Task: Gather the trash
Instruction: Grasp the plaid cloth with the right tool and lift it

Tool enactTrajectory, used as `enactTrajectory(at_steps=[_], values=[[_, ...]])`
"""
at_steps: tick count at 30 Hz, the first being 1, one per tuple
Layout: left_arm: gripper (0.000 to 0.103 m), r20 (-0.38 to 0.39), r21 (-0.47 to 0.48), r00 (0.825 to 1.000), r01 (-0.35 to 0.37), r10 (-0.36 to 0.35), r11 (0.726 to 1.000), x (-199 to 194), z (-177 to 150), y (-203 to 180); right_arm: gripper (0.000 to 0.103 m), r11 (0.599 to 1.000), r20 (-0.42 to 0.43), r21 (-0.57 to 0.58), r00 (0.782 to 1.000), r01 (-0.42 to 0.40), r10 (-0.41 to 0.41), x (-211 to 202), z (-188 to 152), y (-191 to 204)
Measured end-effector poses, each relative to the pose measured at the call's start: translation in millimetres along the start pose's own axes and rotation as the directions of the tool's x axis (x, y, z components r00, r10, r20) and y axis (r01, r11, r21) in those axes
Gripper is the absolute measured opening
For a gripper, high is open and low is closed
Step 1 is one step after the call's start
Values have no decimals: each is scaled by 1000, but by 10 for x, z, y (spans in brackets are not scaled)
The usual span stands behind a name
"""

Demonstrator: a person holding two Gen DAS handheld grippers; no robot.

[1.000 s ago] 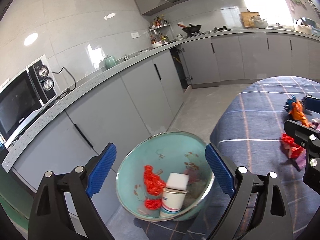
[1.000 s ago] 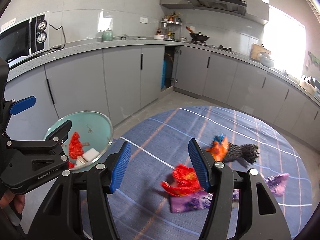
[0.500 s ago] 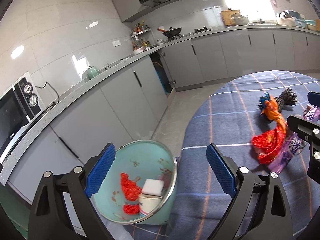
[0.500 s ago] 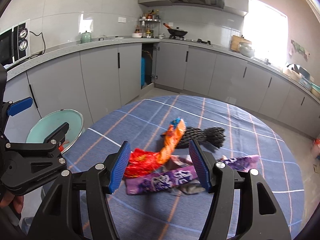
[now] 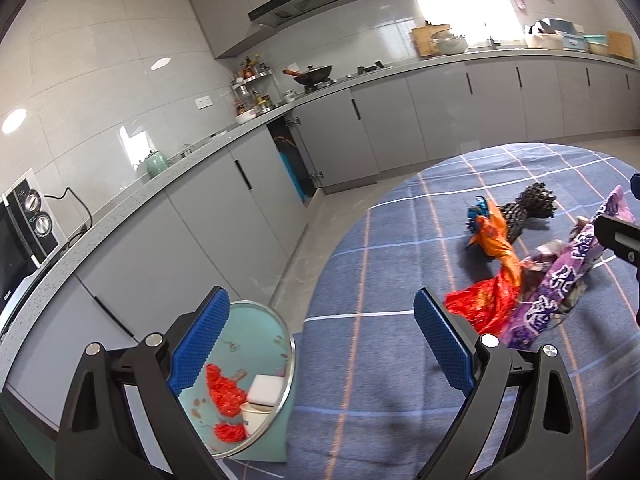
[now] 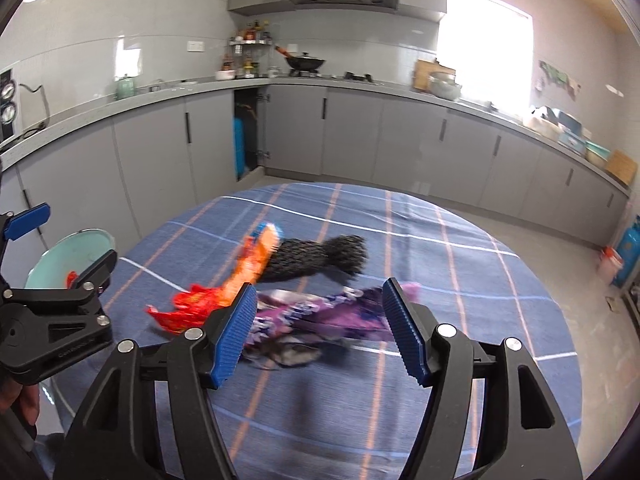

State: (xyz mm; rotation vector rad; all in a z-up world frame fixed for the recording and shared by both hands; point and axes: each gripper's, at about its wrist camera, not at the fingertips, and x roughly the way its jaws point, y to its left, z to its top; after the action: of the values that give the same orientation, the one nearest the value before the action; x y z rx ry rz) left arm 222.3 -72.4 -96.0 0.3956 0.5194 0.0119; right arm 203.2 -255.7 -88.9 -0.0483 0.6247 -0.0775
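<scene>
A heap of trash lies on the round table with the blue plaid cloth (image 6: 460,264): a red wrapper (image 5: 484,306) (image 6: 188,306), an orange wrapper (image 5: 496,242) (image 6: 252,264), a purple wrapper (image 5: 560,284) (image 6: 320,312) and a black net bag (image 5: 528,210) (image 6: 316,256). My right gripper (image 6: 320,332) is open and empty, just short of the purple wrapper. My left gripper (image 5: 320,348) is open and empty above the table's left edge. A teal bin (image 5: 256,376) (image 6: 68,252) beside the table holds red scraps, a white block and a paper cup.
Grey kitchen cabinets and a counter (image 6: 360,92) run along the walls behind the table. A microwave (image 5: 20,236) stands on the counter at the left. One cabinet door (image 6: 244,140) stands open. Floor lies between the table and the cabinets.
Both grippers have swung right, away from the bin and toward the trash heap. The bin has slid to the lower left in both views. The right gripper now hovers by the purple wrapper.
</scene>
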Motion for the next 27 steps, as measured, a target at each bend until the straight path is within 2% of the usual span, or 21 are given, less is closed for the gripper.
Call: enactTrajectory(at_steps=[6, 11, 16, 25, 27], values=[[92, 8, 24, 999, 44, -44, 999, 20, 52, -187, 65, 997, -25, 49, 998, 56, -55, 71, -77, -213], [92, 14, 57, 996, 84, -85, 995, 45, 116, -402, 65, 995, -37, 73, 997, 73, -70, 96, -114, -306], [92, -13, 87, 992, 126, -125, 988, 115, 91, -586, 67, 991, -47, 95, 995, 89, -85, 123, -159, -405], [91, -81, 97, 980, 191, -184, 977, 277, 51, -693, 69, 991, -57, 114, 996, 77, -71, 175, -195, -456], [86, -85, 103, 976, 208, -199, 973, 281, 53, -711, 69, 990, -61, 117, 996, 76, -69, 187, -205, -462]])
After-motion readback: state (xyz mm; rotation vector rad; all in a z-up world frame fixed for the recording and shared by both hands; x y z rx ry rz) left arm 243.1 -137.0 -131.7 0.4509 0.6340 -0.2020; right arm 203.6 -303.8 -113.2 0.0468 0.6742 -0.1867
